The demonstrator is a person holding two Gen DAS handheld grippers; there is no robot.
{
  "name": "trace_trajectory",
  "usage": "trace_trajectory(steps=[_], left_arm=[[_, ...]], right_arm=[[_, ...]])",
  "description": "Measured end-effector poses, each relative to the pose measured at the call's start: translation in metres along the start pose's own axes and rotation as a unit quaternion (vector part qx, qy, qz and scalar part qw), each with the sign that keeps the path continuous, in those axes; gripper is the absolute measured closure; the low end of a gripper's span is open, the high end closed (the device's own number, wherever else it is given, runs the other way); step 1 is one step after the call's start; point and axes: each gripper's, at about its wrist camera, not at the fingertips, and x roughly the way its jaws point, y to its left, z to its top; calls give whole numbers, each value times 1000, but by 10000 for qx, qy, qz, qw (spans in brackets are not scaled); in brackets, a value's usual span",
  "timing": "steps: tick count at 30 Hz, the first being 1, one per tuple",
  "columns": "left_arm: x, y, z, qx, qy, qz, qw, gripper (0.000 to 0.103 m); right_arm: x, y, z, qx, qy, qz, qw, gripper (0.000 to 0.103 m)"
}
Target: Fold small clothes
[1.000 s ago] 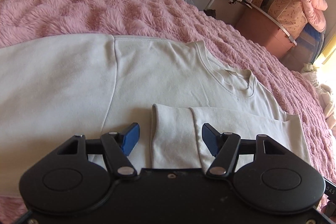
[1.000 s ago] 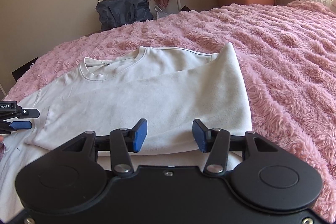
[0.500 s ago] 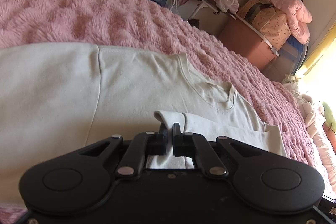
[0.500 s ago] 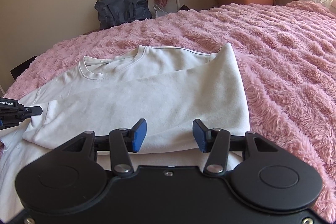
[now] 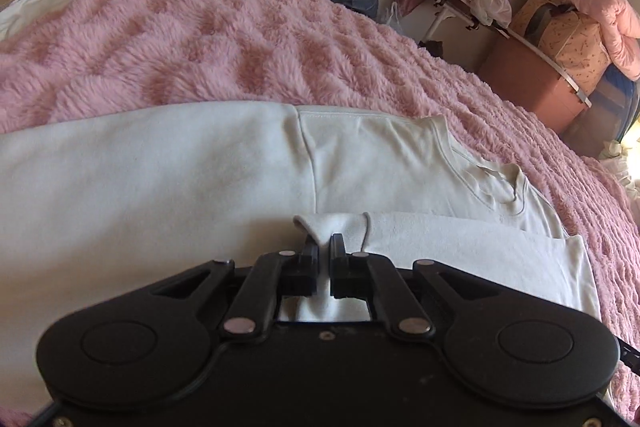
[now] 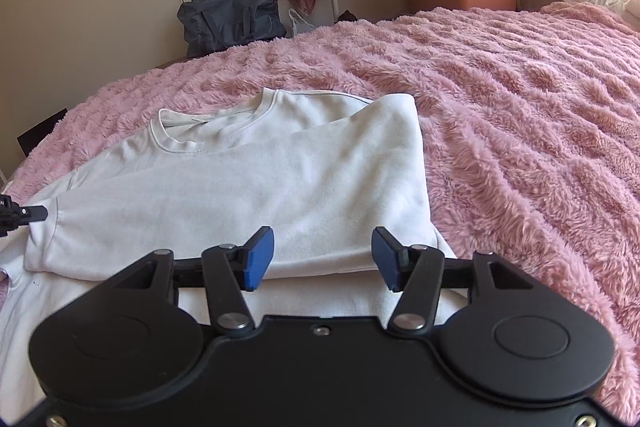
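Now | white sweatshirt: 1 sleeve folded across | left gripper: clenched on cuff | right gripper: released

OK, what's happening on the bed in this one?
A person is folding a white sweatshirt on a pink fluffy blanket using two handheld claws. The left claw is shut on the cuff of the sleeve folded across the body. The right claw, jaws just opening a little, hovers empty over the sweatshirt's near edge.
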Motion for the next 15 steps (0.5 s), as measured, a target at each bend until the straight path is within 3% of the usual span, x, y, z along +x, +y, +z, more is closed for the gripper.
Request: trace_trajectory(steps=[5,8,10,13,15], left_arm=[[11,2,-4,27,92,104,9999,95],[-3,2,2,-140,31,180,9997,73],[-18,0,5,-94,-120,208,9997,68],[-43,-6,2,-71,-328,-80,9994,64],[-49,-13,-5,45,-237,-315,9992,61]], right_arm=[[4,-5,2,1,28,-65,10000,44],[17,-9,-1,31,388,-210,9990,44],[24,-14,-4,149,588,-292,9977,44],[24,-17,-8,240,596,-295,9975,44],[23,-15,-8,233,620,-356,9972,44]])
